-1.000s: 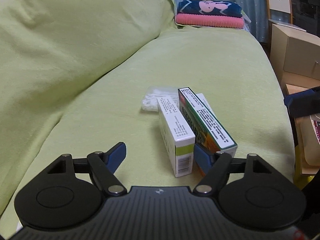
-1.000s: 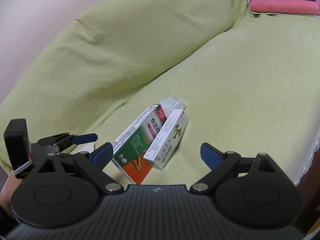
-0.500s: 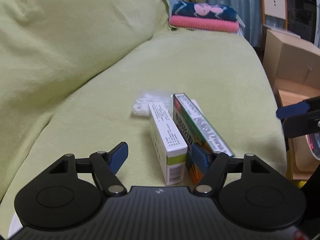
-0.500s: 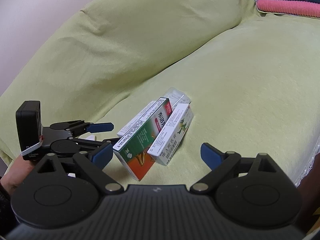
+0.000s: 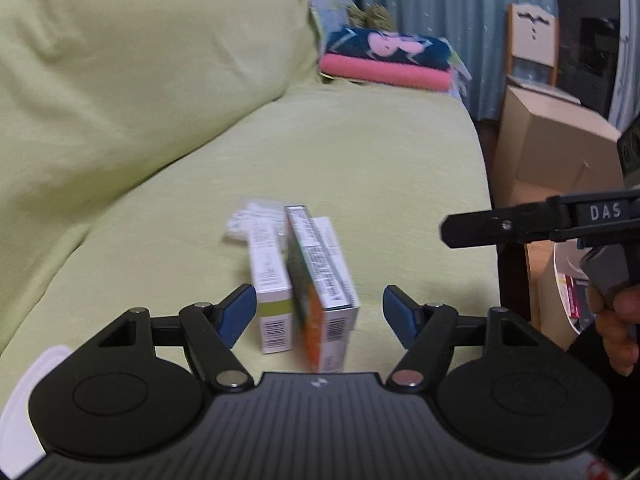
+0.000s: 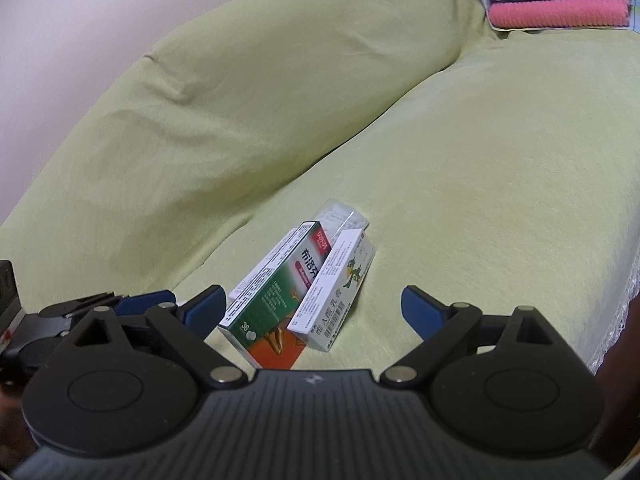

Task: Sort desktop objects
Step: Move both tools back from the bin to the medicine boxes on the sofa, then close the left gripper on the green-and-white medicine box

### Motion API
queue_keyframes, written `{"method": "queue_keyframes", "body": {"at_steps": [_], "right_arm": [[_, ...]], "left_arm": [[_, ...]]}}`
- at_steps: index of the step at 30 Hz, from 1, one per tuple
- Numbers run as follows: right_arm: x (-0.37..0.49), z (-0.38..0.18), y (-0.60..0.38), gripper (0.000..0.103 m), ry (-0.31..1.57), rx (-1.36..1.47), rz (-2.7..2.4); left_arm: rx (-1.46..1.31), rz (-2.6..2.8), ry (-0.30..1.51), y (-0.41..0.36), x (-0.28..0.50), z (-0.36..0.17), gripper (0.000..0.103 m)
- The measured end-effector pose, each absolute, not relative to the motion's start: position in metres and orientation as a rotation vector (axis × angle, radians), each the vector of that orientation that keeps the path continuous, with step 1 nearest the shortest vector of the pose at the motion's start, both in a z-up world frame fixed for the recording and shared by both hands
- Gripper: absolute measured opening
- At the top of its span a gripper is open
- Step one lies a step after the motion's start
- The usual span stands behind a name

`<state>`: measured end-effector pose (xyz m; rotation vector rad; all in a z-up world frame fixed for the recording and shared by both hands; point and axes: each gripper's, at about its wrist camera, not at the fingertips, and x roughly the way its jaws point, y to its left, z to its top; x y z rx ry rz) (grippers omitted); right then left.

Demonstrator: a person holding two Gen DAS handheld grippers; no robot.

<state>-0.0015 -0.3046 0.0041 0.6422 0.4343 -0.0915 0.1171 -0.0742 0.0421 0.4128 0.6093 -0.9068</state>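
Three medicine boxes stand side by side on edge on the green sofa seat [image 5: 360,152]: a white box with a yellow-green band [image 5: 270,280], a green and orange box [image 5: 316,280] and a white box with a cartoon dragon [image 6: 340,284]. A clear bag of white items [image 5: 256,216] lies just behind them. My left gripper [image 5: 320,308] straddles the near ends of the boxes with its jaws closing. Its left pad is at the white box and its right pad stands off the far box. My right gripper [image 6: 314,304] is wide open, with the boxes just ahead of its fingers.
Folded pink and navy towels [image 5: 384,60] lie at the sofa's far end. Cardboard boxes [image 5: 552,152] stand beyond the seat's right edge. The high back cushion [image 5: 140,80] rises to the left. A hand [image 5: 616,320] holds the right gripper's handle.
My left gripper has shifted sideways so that all the boxes now sit between its fingers, and its jaws have narrowed. The right gripper has kept still and stayed wide open.
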Motion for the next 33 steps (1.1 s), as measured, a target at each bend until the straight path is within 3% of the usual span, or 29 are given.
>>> {"method": "queue_keyframes", "body": {"at_steps": [3,7,11,17,33], "right_arm": [[-0.002,0.004,-0.305,0.093,0.432,0.640,-0.093],[-0.003,0.004,-0.305,0.093,0.428,0.639,-0.095],[-0.006,0.004,-0.307,0.093,0.417,0.645,-0.097],[-0.006,0.001,-0.311,0.093,0.420,0.669,-0.091],[-0.003,0.001,-0.308,0.093,0.437,0.648,-0.063]], "left_arm": [[0.453,-0.887,0.632,-0.090,0.119,0.033,0.056],[0.492,-0.863,0.658,-0.102,0.123,0.019,0.052],[0.511,-0.841,0.680,-0.104,0.127,0.007,0.028],[0.496,-0.819,0.676,-0.101,0.127,0.011,0.022],[0.423,-0.837,0.665,-0.051,0.077,0.029,0.022]]}}
